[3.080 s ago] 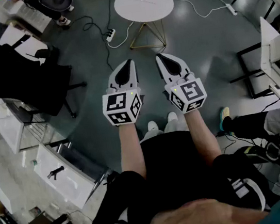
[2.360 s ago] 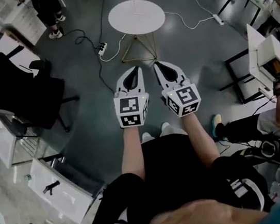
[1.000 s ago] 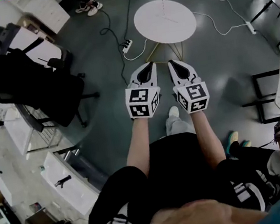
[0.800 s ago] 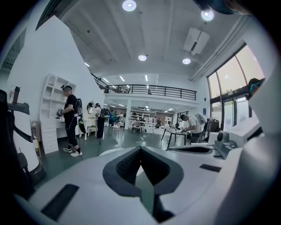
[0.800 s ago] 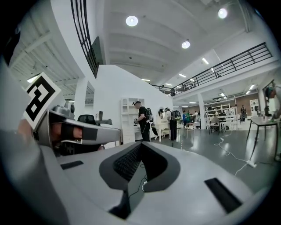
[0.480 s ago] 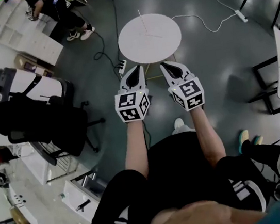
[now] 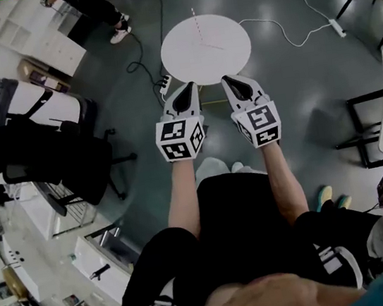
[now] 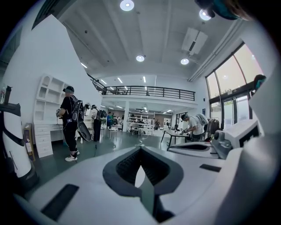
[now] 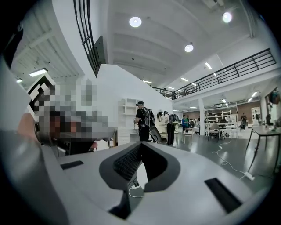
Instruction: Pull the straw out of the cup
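In the head view a thin straw (image 7: 196, 25) stands upright on a round white table (image 7: 223, 51); the cup around it is too small to make out. My left gripper (image 7: 188, 86) and right gripper (image 7: 226, 79) are held side by side in the air, with their tips at the table's near edge and short of the straw. Both are shut with nothing between the jaws. In the left gripper view the left gripper (image 8: 140, 148) has its jaw tips meeting, and in the right gripper view so does the right gripper (image 9: 141, 145). Neither gripper view shows the straw.
A power strip (image 7: 165, 83) and its cables lie on the floor by the table's gold legs. A black office chair (image 7: 50, 159) and white desks (image 7: 100, 258) stand at the left. A black frame table (image 7: 366, 131) is at the right. A person (image 8: 69, 118) stands by the shelves.
The round table has come closer and now sits just beyond the gripper tips. Both grippers stay shut and side by side.
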### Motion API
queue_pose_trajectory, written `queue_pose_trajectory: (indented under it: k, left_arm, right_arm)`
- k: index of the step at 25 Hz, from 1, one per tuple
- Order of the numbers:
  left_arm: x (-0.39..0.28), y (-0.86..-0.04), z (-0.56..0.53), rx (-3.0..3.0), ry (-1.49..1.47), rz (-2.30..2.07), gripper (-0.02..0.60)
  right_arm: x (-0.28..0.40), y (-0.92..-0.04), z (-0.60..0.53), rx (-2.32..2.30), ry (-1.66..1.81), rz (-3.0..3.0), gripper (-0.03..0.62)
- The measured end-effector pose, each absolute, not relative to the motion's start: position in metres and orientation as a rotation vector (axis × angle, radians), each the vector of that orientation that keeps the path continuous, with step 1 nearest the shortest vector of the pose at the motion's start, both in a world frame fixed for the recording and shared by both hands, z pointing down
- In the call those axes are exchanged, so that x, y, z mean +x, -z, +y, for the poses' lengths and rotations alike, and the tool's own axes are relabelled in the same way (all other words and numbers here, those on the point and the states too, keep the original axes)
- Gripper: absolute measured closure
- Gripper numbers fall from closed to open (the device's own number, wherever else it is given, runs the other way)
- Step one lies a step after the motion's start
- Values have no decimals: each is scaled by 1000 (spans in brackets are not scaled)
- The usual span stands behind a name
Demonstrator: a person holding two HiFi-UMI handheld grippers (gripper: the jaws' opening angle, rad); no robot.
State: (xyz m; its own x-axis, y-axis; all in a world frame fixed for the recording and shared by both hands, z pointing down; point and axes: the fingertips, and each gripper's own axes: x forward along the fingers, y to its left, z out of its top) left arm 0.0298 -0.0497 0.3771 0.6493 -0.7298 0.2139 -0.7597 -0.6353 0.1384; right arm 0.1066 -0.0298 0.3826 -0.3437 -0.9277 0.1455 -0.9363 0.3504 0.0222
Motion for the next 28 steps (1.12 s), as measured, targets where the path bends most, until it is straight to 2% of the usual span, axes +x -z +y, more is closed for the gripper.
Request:
queue_pose_trajectory:
  k: [12,20,28]
  left_arm:
    - [39,-389,-81,2667,-257,-1142,575]
    - [104,-415,-109,2668,-250,-1053,575]
    - [113,-438,-146,2618,-268,-1048,575]
  right_arm:
    - [122,-396,-50,1785,-105,-2372,578]
    - [226,-426,-39,2019,-251,-2132,579]
    - [221,-441,-76,1994,-285,-2162,579]
